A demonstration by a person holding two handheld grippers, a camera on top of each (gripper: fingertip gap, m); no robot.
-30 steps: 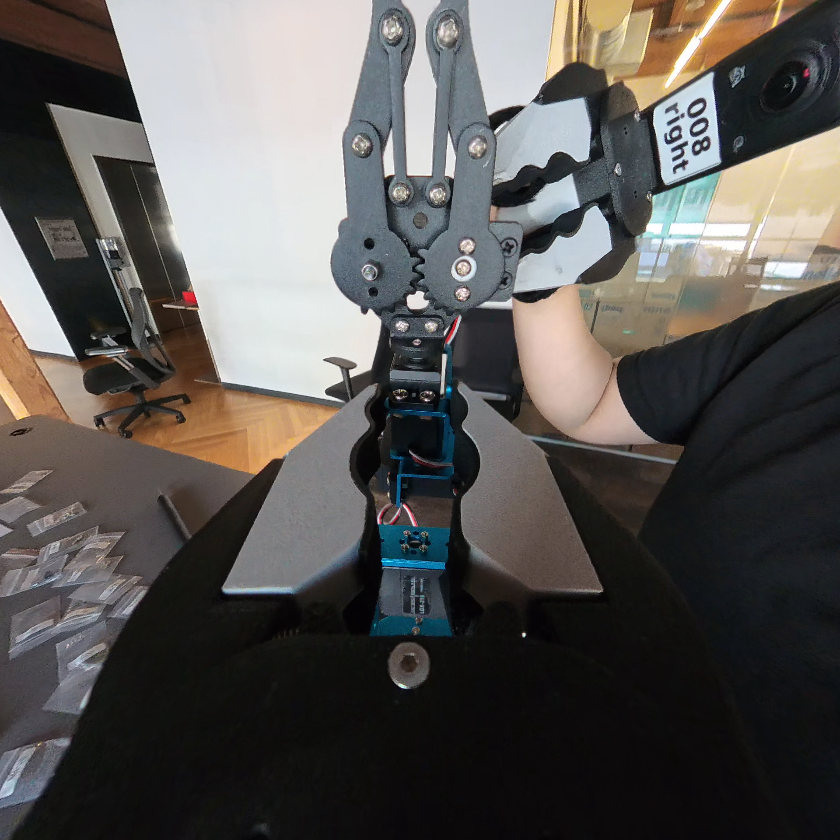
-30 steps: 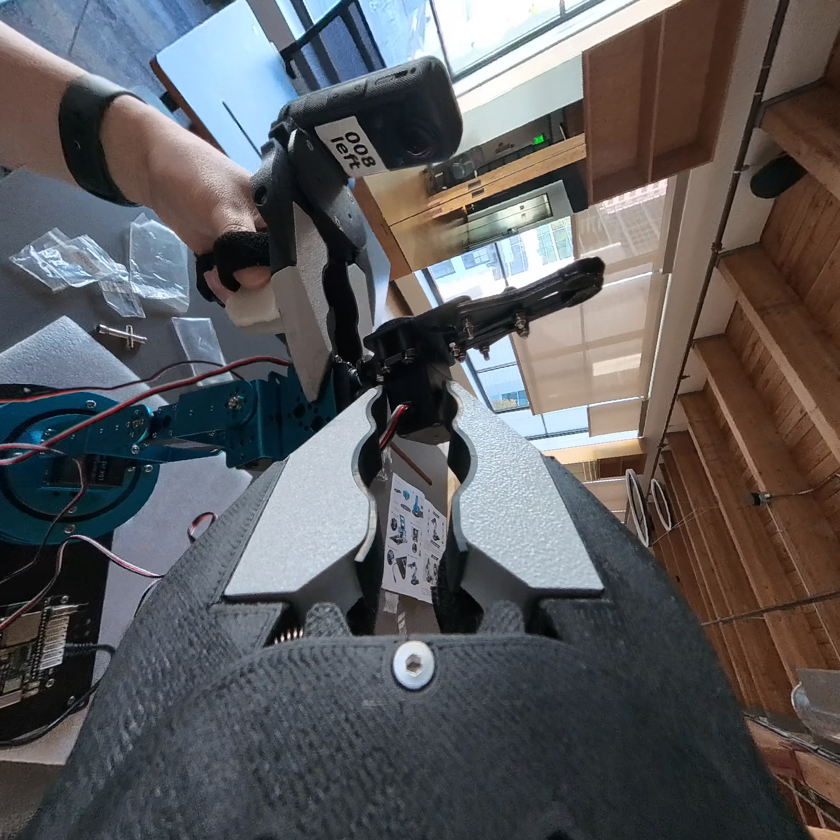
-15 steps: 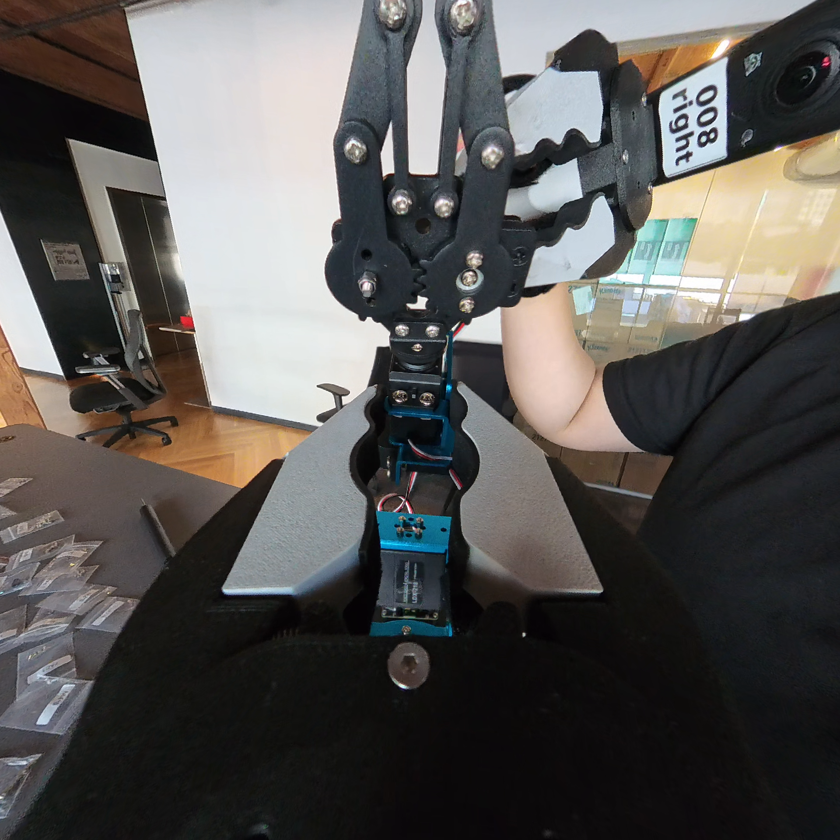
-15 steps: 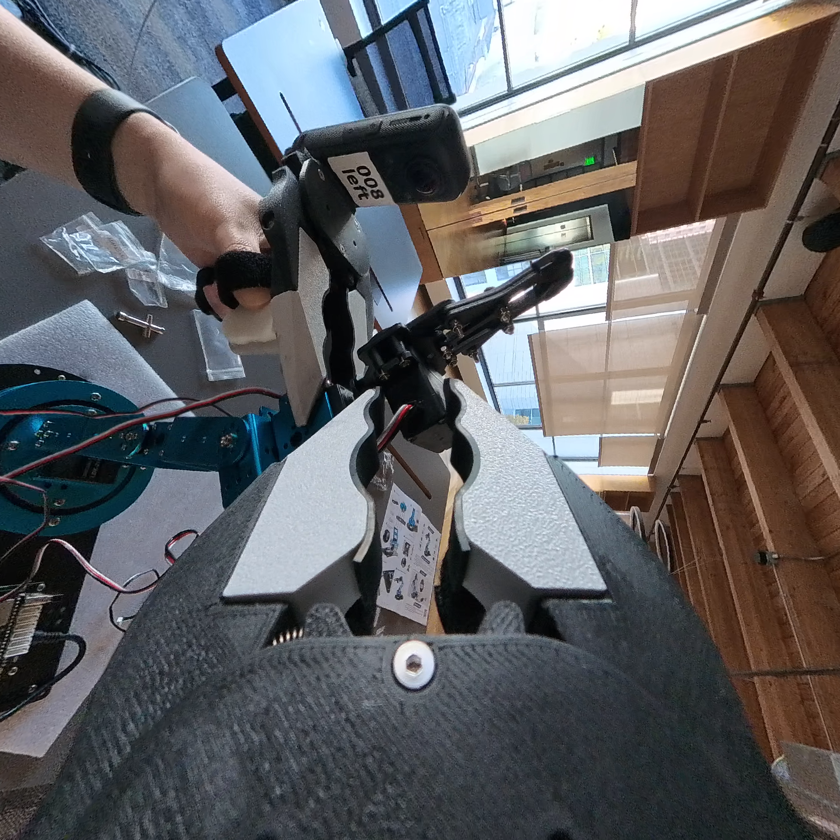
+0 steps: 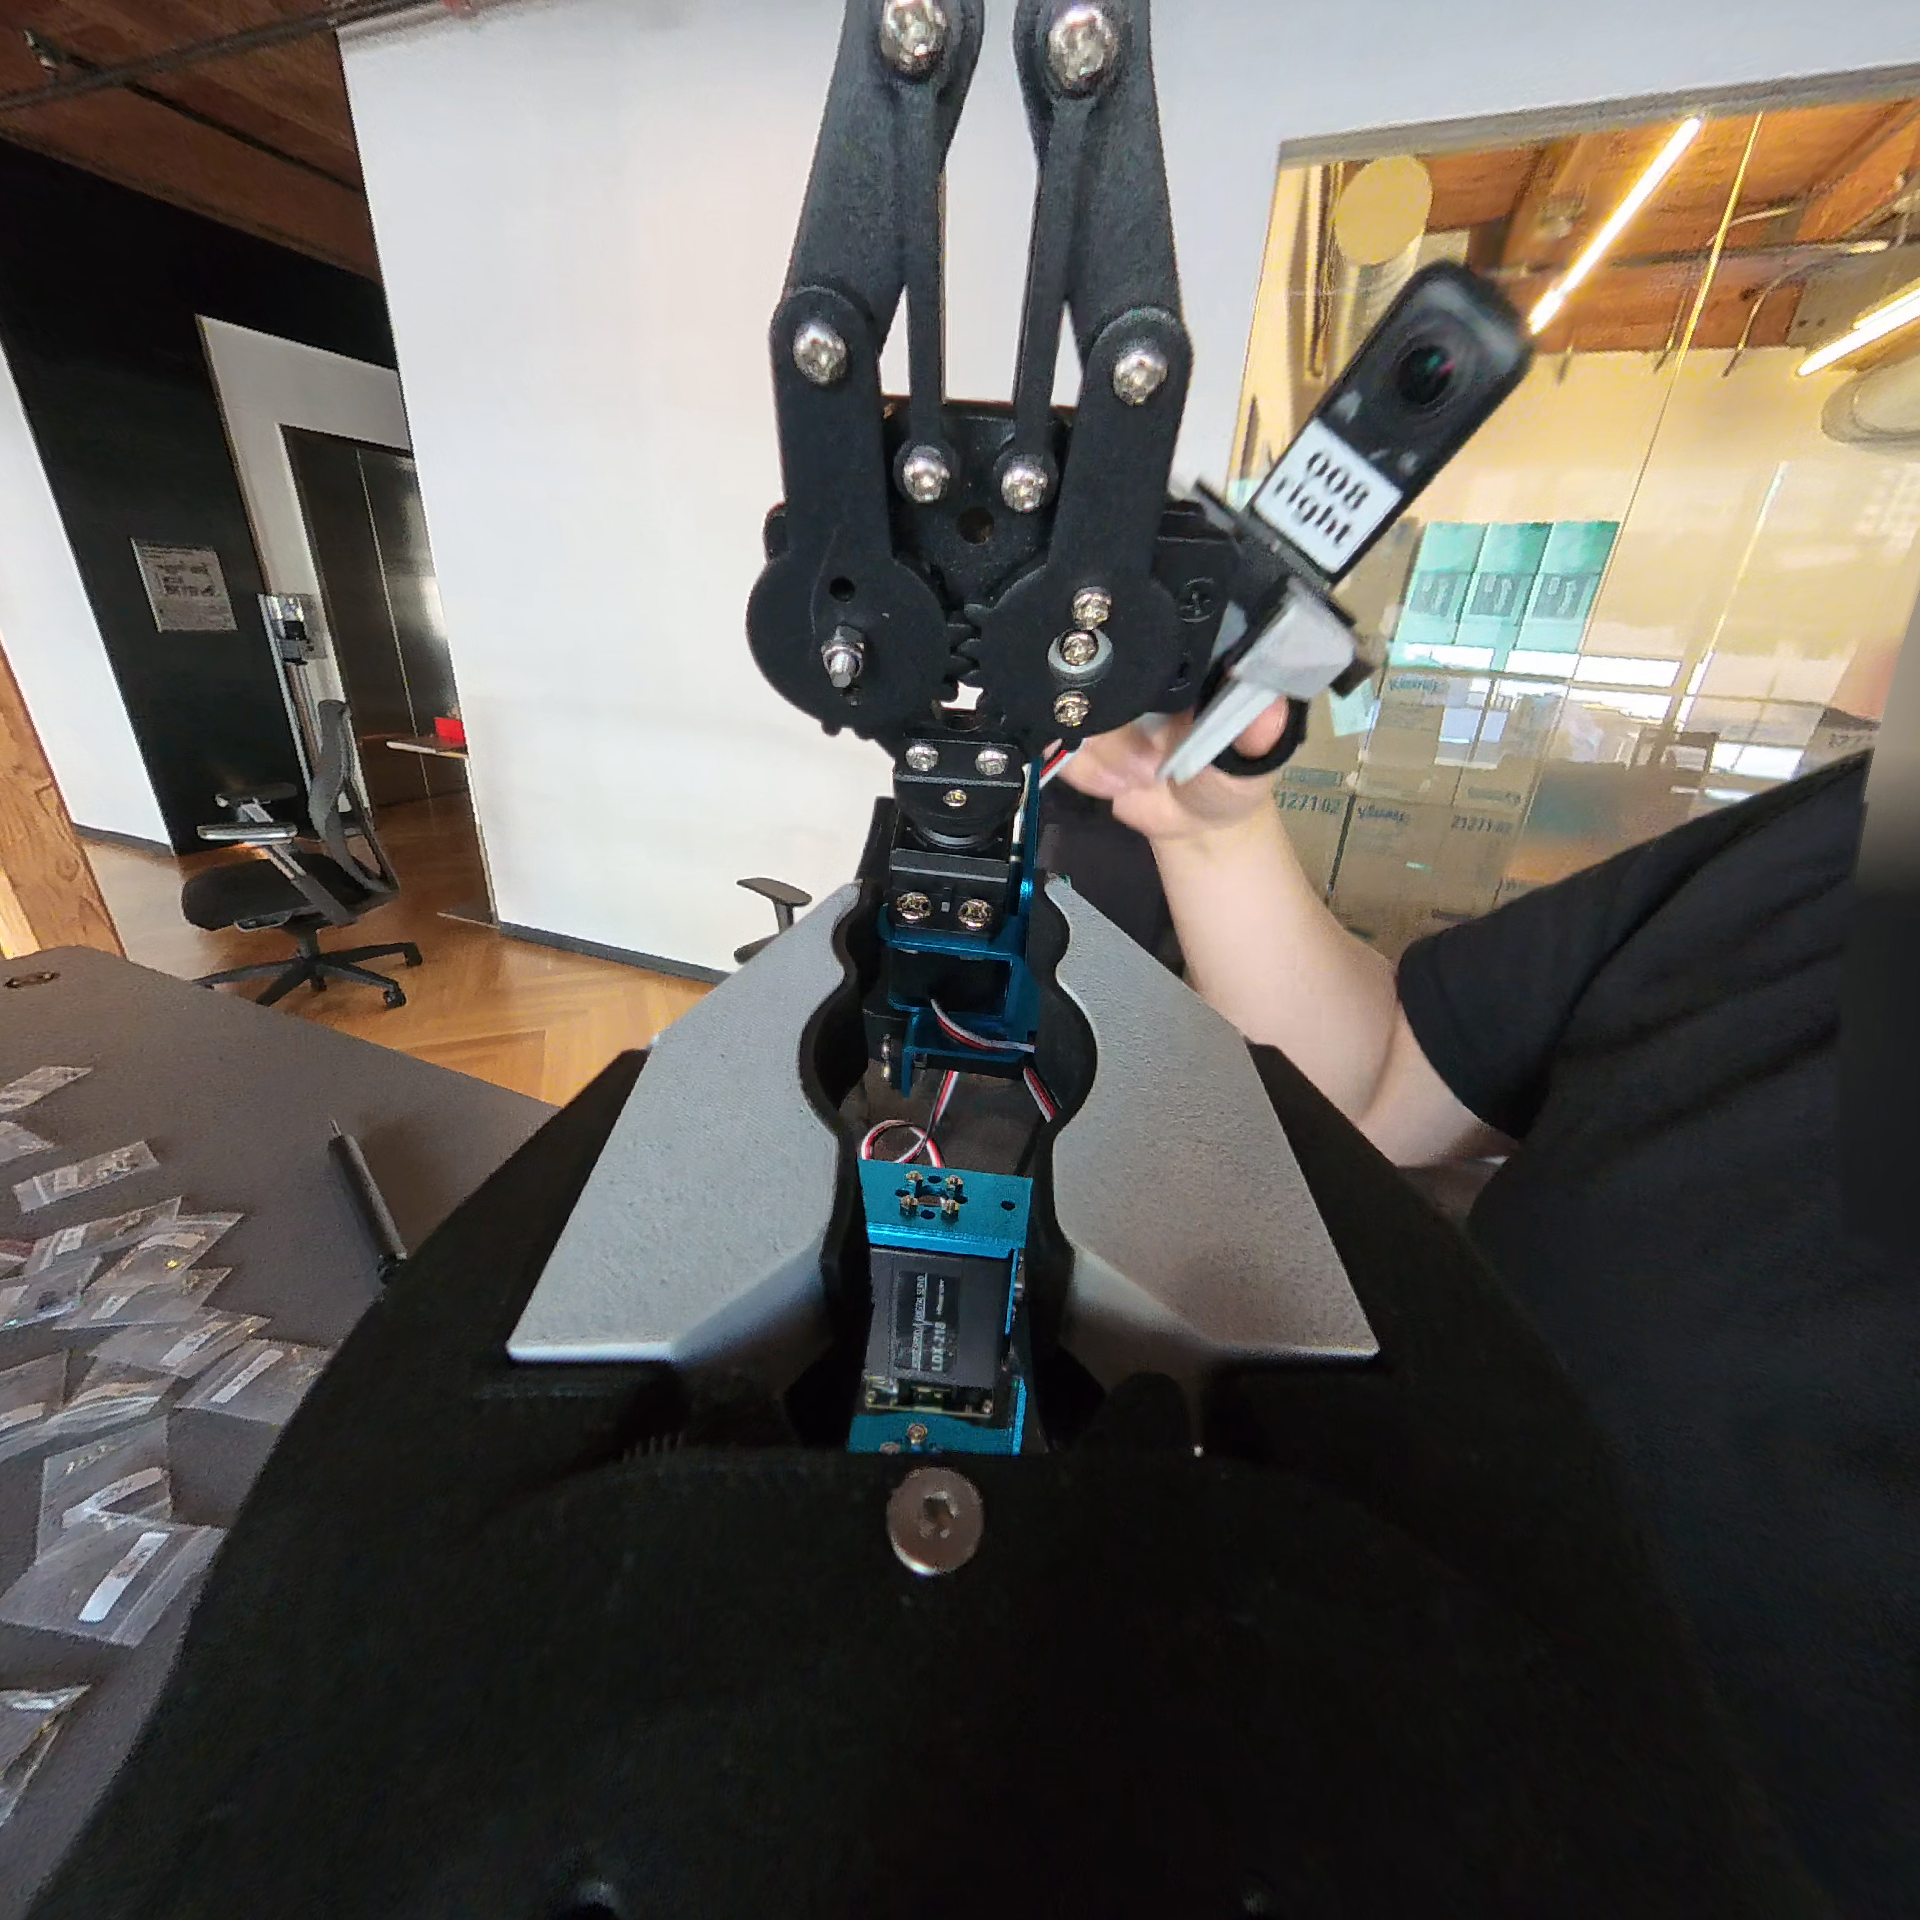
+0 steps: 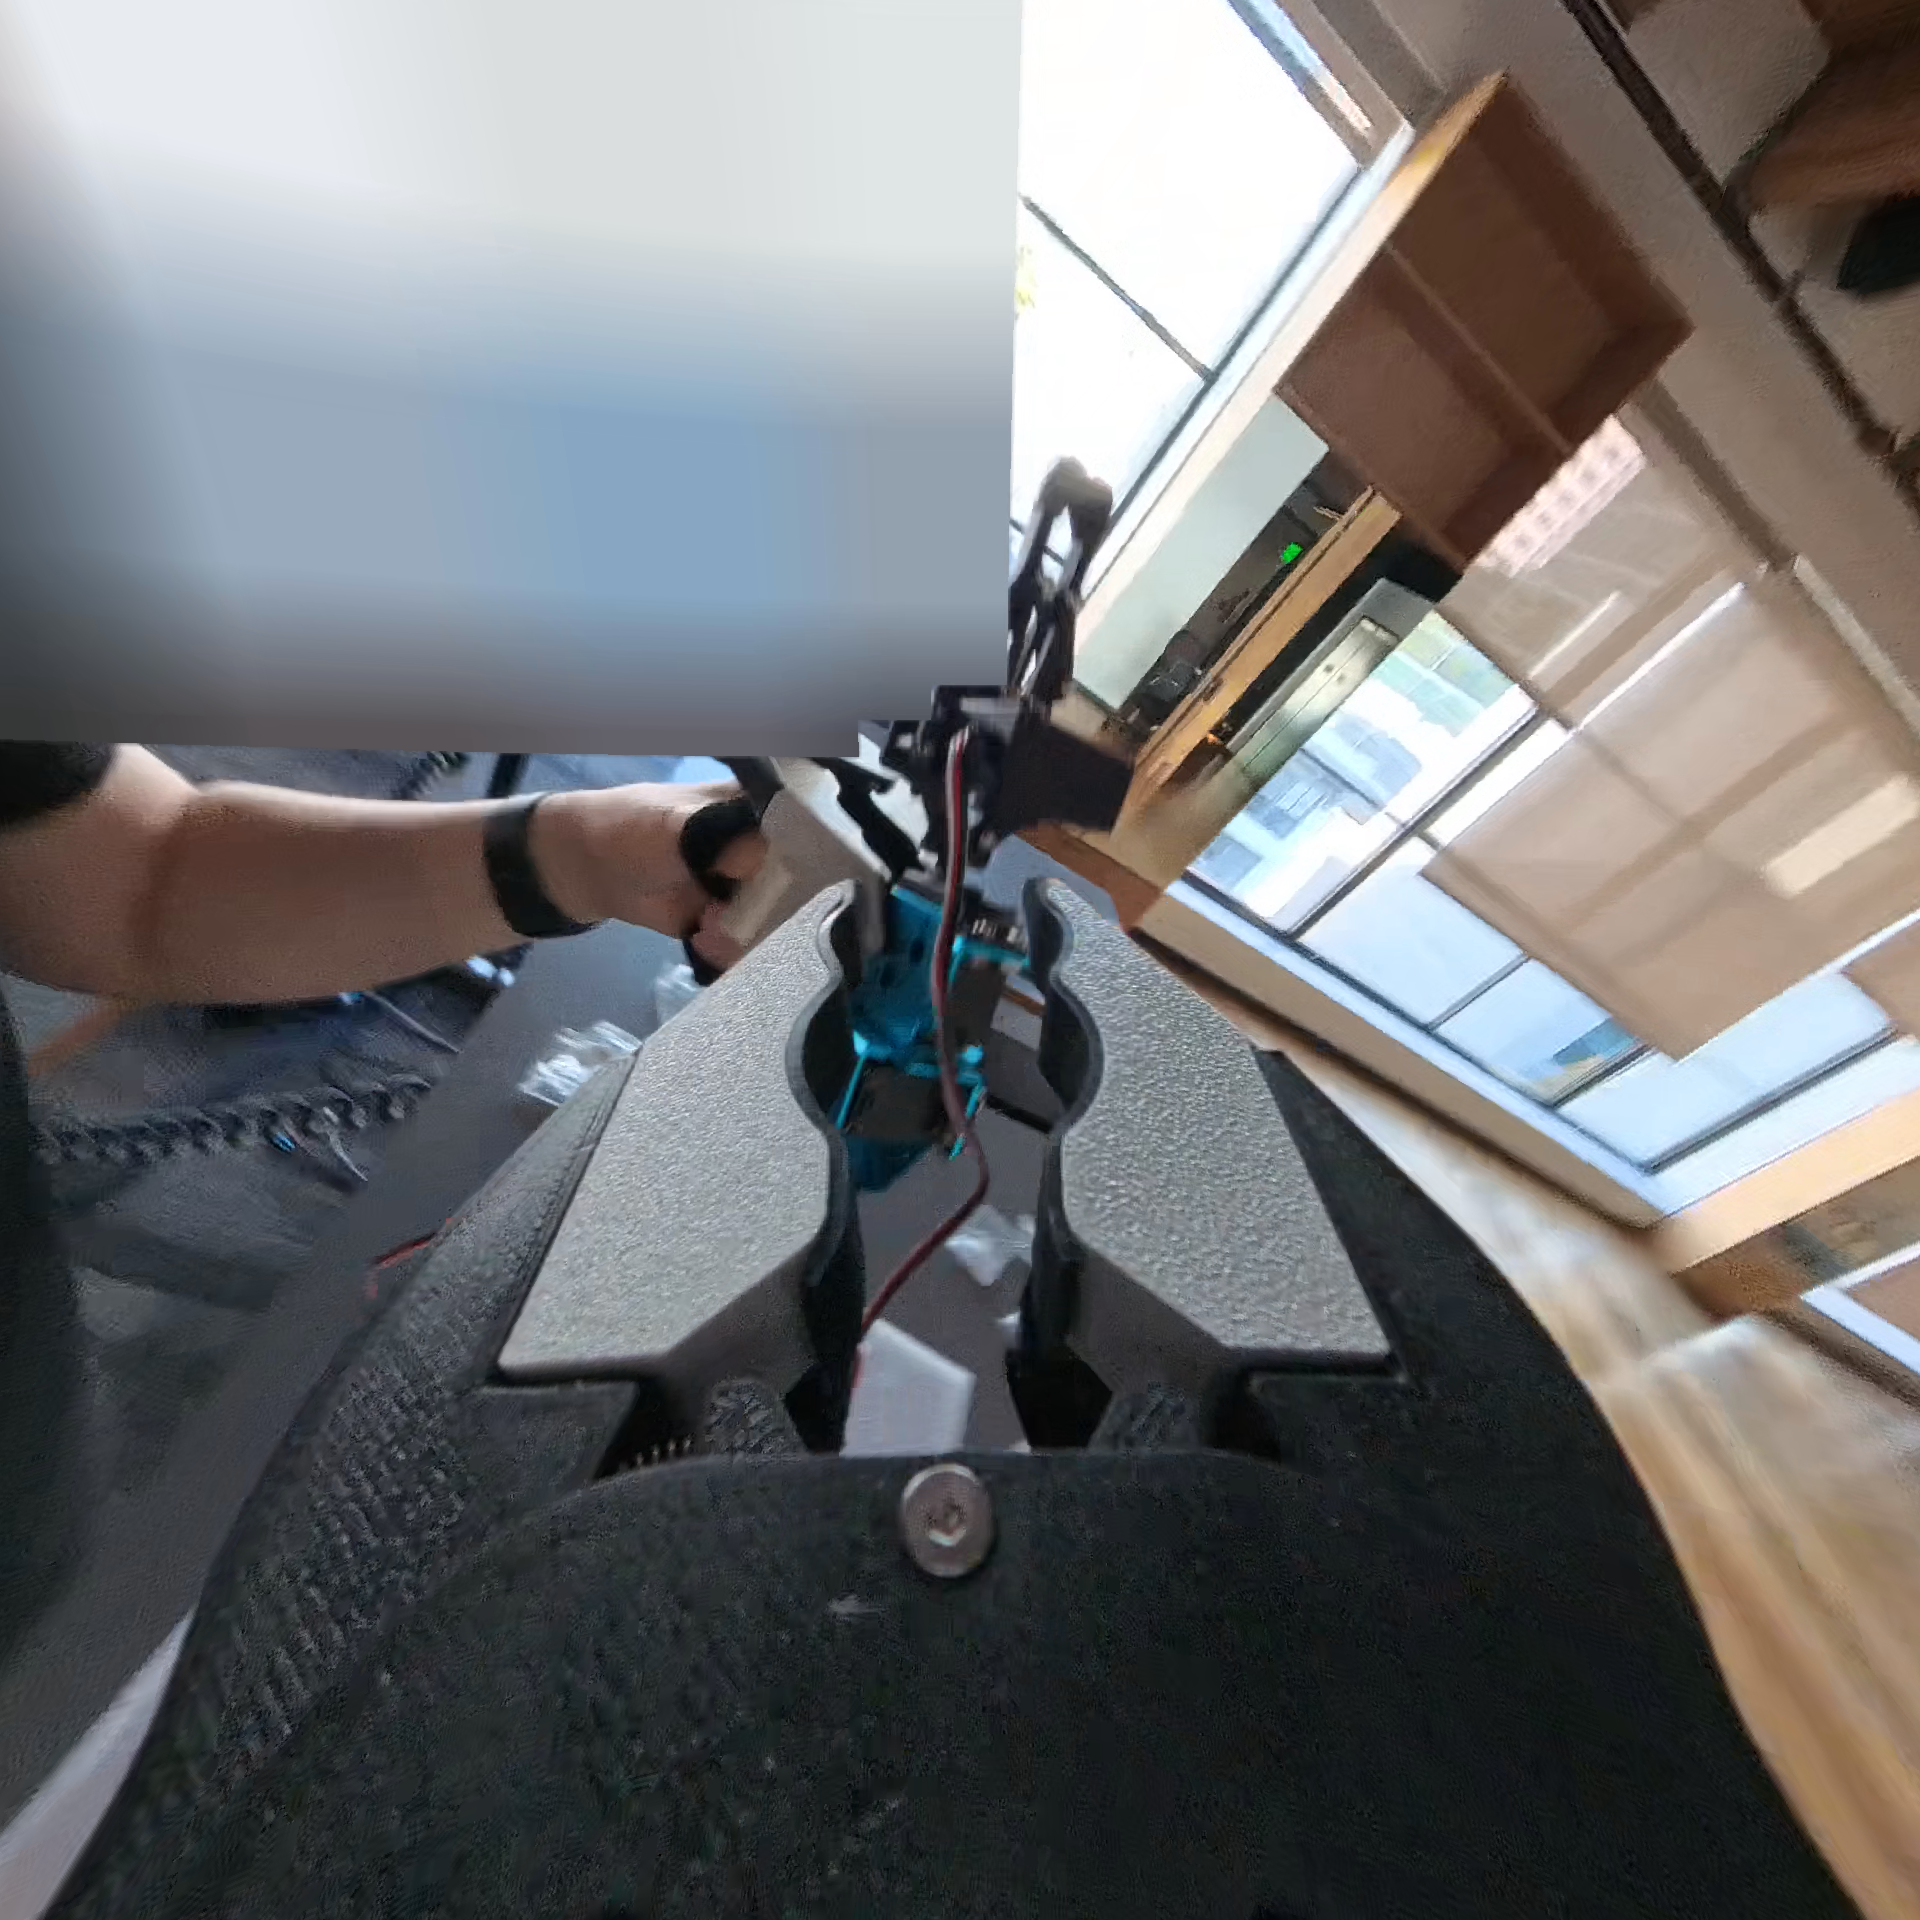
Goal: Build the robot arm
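Note:
A small blue robot arm (image 5: 940, 1205) with red and white wires ends in a black claw (image 5: 977, 499) that points up. My left gripper (image 5: 951, 935) is shut on the arm's blue servo section, just below the claw. My right gripper (image 5: 1278, 634) shows small at the right, beside and behind the claw's gear base and apart from it. In the blurred right wrist view my right gripper (image 6: 940, 914) has its fingers apart with nothing clamped. The blue arm (image 6: 894, 1049) and a red wire lie beyond the gap, and the claw (image 6: 1049, 623) is above it.
A dark table (image 5: 260, 1081) at the left holds several clear plastic bags (image 5: 135, 1351) and a thin black rod (image 5: 364, 1195). A person's black sleeve (image 5: 1662, 1143) fills the right side. A hand (image 6: 665, 862) grips the left tool. Wooden shelves (image 6: 1455, 312) and windows lie beyond. Some 8 centimeters of space lies between my two pairs of fingers.
My right gripper has let go of the claw's black servo, drawn back to the right and swung round. My left gripper still holds the blue arm, which stands slightly nearer.

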